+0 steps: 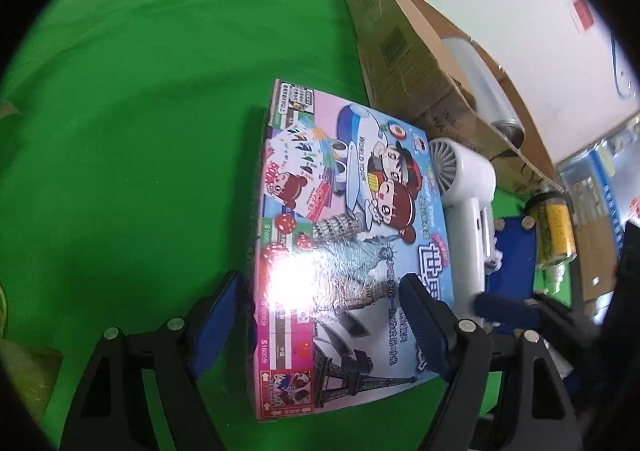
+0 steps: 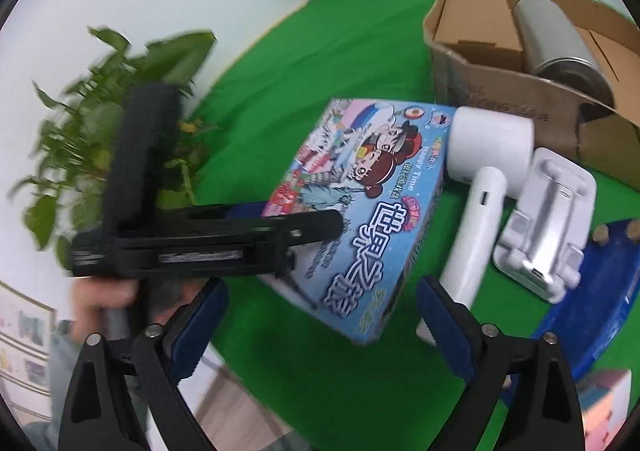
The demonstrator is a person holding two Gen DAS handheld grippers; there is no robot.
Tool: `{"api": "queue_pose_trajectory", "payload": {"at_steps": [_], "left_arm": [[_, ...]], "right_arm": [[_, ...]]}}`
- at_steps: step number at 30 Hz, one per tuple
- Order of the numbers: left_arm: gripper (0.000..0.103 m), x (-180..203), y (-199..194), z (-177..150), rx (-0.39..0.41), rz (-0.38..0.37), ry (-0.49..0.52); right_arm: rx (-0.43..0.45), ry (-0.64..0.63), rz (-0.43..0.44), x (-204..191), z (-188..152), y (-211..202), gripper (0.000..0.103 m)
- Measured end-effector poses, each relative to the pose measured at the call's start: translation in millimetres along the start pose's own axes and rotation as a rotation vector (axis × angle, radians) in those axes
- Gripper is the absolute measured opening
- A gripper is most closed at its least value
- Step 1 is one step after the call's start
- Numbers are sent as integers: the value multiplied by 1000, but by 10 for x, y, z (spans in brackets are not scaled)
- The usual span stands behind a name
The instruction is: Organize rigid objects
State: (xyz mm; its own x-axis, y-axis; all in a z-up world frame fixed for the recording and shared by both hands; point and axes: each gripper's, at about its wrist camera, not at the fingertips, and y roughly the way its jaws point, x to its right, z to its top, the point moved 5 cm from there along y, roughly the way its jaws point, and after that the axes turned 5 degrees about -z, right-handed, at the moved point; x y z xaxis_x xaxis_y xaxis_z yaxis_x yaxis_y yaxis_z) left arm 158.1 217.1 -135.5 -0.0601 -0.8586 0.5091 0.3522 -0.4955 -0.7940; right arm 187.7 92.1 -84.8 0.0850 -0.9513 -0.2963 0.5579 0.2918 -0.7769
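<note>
A colourful board game box (image 1: 340, 247) lies on the green cloth; it also shows in the right wrist view (image 2: 360, 211). My left gripper (image 1: 316, 315) is open, its fingers astride the box's near end, the left finger (image 1: 212, 327) beside the box edge and the right finger (image 1: 424, 323) over the lid. It also shows from the side in the right wrist view (image 2: 304, 223). My right gripper (image 2: 320, 327) is open and empty, just short of the box corner. A white hair dryer (image 2: 480, 187) lies right of the box.
An open cardboard box (image 2: 500, 91) with a metal cylinder (image 2: 560, 39) stands behind. A white folding stand (image 2: 544, 219) and a blue board (image 2: 600, 291) lie right. A yellow bottle (image 1: 554, 235) stands by the board. Potted plants (image 2: 100, 123) sit left.
</note>
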Motion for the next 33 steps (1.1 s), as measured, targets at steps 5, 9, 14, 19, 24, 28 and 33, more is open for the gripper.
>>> {"api": "queue_pose_trajectory", "payload": {"at_steps": [5,9,14,19,24,28,33], "left_arm": [[78,-20,19,44,-26,-23,-1],[78,-12,6,29,-26,-26,5],[78,137,27,-147,-66,-14,68],[78,204,3,-365,-106,-55,47],[78,-20,-35,-156,-48,-135,-128],[78,55,36,-104,-72,-85,-114],[78,135,85,-127,-47,-21,-111]], "right_arm": [[4,-12,-117,-51,25,260,86],[-25,-3,-134,-70,25,417,94],[-15,2,-177,-153,-48,526,103],[-50,-27,-211,-228,-150,530,103],[-70,-51,-171,-225,-197,559,103],[-53,-52,-168,-289,-182,630,103],[-34,-59,-184,-179,-180,608,103]]}}
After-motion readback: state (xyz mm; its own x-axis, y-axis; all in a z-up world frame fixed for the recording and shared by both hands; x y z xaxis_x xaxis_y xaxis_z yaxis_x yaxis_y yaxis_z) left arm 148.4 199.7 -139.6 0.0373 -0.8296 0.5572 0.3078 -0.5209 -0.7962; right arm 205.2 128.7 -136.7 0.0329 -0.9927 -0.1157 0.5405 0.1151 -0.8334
